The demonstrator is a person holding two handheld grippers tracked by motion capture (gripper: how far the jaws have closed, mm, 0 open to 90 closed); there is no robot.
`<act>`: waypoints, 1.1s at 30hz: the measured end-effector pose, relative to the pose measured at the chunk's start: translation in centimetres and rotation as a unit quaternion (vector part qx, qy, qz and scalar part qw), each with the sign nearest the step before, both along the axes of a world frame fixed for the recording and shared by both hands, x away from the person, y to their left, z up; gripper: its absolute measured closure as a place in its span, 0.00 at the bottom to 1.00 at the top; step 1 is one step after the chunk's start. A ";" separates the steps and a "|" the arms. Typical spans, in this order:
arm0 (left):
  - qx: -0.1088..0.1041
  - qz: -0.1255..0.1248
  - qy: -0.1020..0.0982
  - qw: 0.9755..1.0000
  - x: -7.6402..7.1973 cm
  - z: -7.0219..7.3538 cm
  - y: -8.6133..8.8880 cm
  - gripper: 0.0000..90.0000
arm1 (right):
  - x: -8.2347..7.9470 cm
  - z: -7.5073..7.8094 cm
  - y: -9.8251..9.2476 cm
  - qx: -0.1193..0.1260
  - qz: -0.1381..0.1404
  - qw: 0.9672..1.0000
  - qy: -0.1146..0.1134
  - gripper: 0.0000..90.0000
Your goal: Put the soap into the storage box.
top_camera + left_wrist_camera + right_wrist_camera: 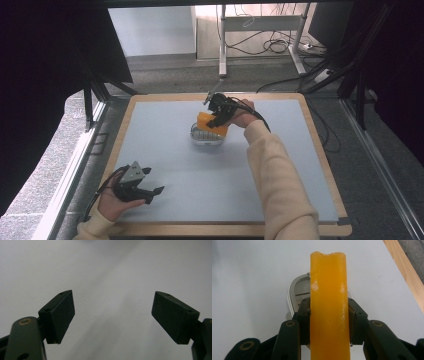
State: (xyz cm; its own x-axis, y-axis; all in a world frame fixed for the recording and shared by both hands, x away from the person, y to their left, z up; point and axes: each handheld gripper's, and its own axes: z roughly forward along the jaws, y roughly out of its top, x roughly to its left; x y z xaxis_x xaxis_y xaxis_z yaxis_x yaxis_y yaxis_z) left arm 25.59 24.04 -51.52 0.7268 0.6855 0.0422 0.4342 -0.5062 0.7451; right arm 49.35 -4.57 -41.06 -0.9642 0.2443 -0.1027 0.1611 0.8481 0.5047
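An orange block [210,123] hangs just over a small silver slotted dish [206,136] at the middle back of the grey mat. My right gripper [218,120] is shut on the block. In the right gripper view the orange block [328,285] stands up between the two pads, clamped on both sides by the right gripper [328,322], and hides most of the silver dish [298,293] behind it. My left gripper [152,192] rests in a hand near the front left of the mat. Its jaws stand wide apart with nothing between them, as the left gripper [112,315] shows over bare mat.
The grey mat [175,160] lies on a wooden board whose rim [225,230] runs along the front edge. Beyond the board are a dark floor, a desk leg [222,45] and loose cables [265,47]. A black frame post [89,102] stands at the left.
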 end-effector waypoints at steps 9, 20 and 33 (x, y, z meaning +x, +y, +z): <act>-0.002 0.000 0.000 1.000 0.0 0.0 -0.1 0.21 | 0.6 0.1 1.3 -0.013 0.023 1.000 0.000 0.68; -0.003 0.001 0.001 1.000 0.0 0.0 0.1 0.21 | 1.5 -1.6 2.1 -0.026 0.042 0.999 0.014 0.68; -0.002 0.001 0.003 1.000 0.0 0.0 0.1 0.21 | 2.2 -2.9 2.4 -0.029 0.048 0.998 0.028 0.68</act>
